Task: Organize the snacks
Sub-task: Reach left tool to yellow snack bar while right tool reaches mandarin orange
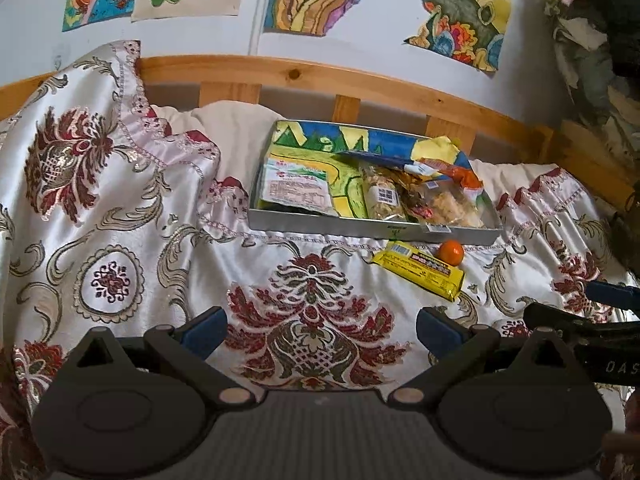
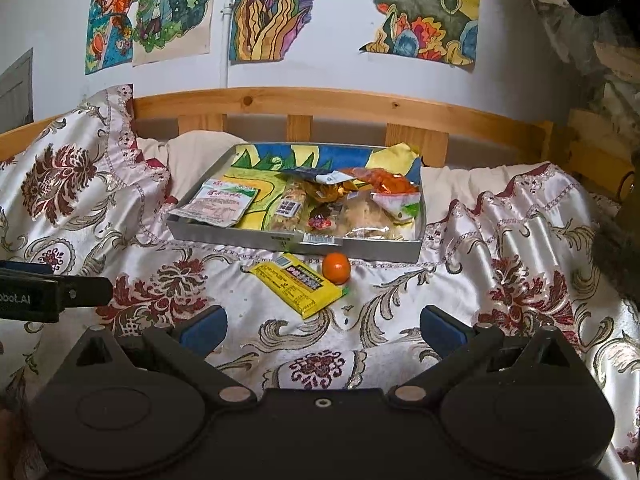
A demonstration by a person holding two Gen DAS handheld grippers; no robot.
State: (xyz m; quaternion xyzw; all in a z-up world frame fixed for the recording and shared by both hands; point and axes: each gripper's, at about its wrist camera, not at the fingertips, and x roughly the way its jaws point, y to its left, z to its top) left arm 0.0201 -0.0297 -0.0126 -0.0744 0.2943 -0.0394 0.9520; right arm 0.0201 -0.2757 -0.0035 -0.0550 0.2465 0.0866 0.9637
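Note:
A grey shallow box (image 1: 360, 231) (image 2: 248, 238) lined with a colourful drawing sits on the bed and holds several snack packets. A yellow snack bar (image 1: 420, 270) (image 2: 300, 286) and a small orange fruit (image 1: 450, 250) (image 2: 336, 267) lie on the cloth just in front of the box. My left gripper (image 1: 322, 330) is open and empty, hovering over the cloth short of the box. My right gripper (image 2: 322, 328) is open and empty, just short of the yellow bar.
A patterned white and red cloth (image 1: 120, 220) (image 2: 520, 260) covers the bed. A wooden bed rail (image 1: 304, 80) (image 2: 320, 104) runs behind the box below a wall of drawings. Dark clutter (image 1: 600, 60) stands at the right.

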